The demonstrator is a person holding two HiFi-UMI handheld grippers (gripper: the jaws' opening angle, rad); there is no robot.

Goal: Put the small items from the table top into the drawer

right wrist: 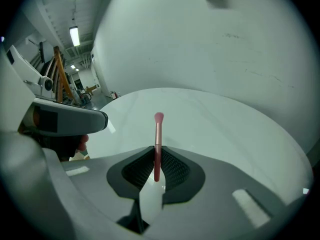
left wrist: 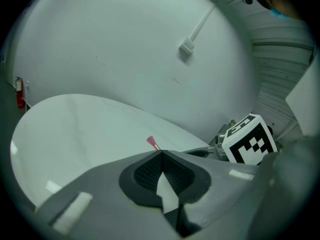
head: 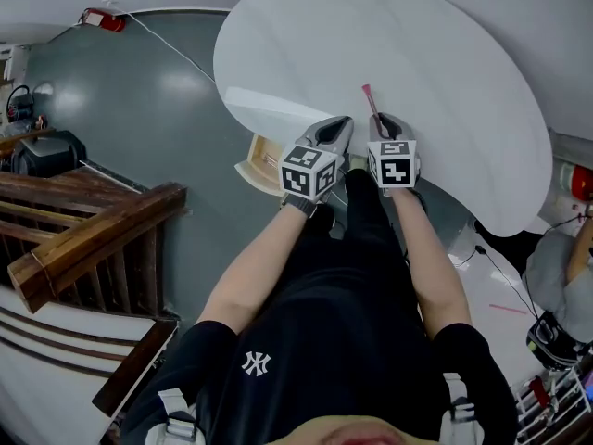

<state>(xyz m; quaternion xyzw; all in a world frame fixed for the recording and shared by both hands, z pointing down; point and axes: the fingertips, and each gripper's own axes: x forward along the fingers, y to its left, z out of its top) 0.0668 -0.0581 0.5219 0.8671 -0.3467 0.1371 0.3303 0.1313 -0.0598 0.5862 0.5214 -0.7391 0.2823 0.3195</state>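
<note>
slim pink brush with a rounded tip, pinched in our right gripper's ribbed black pads above the smooth round white table, our left gripper right beside it, closed on nothing, pale wooden drawer open below the rim

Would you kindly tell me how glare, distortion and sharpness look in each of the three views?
Head view: soft glare on the white table near its edge, wide-angle bending, otherwise sharp. Left gripper view: dark vignetted corners, bowed table rim. Right gripper view: ceiling lamps blown out, pink brush crisp.
</note>
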